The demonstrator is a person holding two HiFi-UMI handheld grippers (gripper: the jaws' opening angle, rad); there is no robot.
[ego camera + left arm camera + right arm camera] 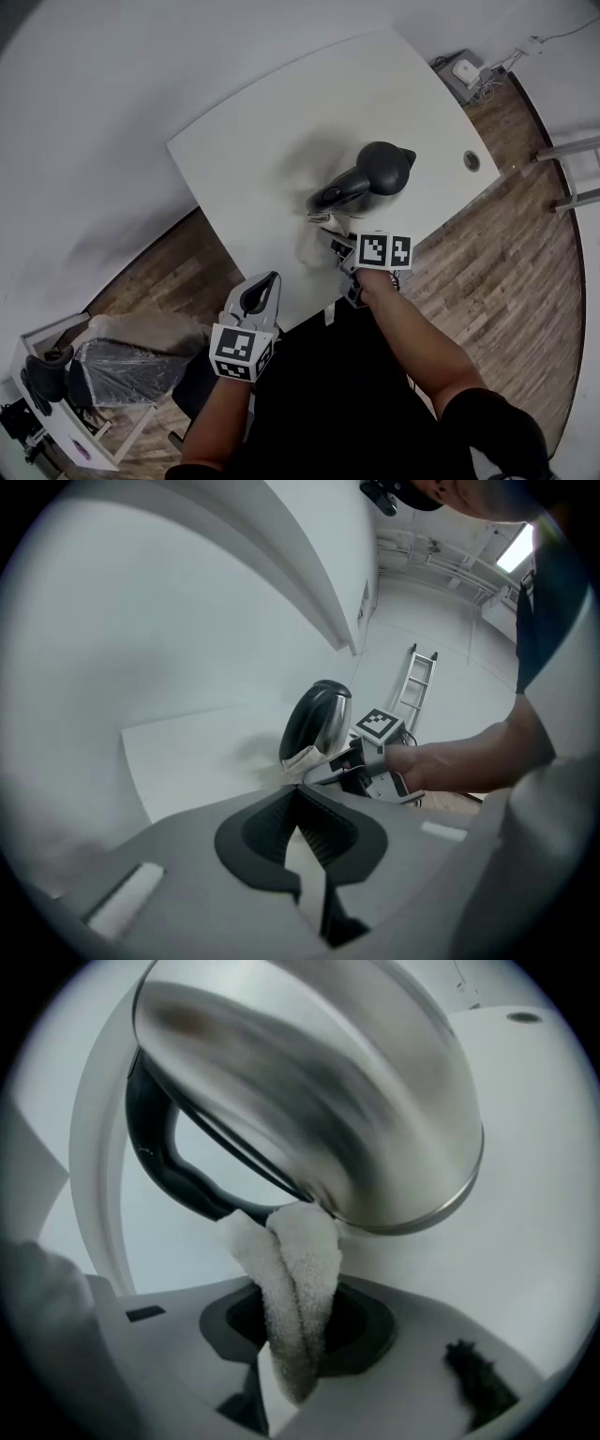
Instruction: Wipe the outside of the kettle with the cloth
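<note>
The right tool [296, 1340] is clenched on the cloth [302, 1283], whose free end touches the kettle [319, 1101] at its lower rim, straight ahead on the tabletop [262, 159]. The left tool [302, 829], closed on nothing, hangs farther from the kettle.

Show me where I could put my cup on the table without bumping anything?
The widest bare patch is the white table's left and far side, from the kettle out to the wall. A smaller one lies between the kettle and the round hole at right. The near edge is crowded: the right gripper holds the cloth against the kettle there.
</note>
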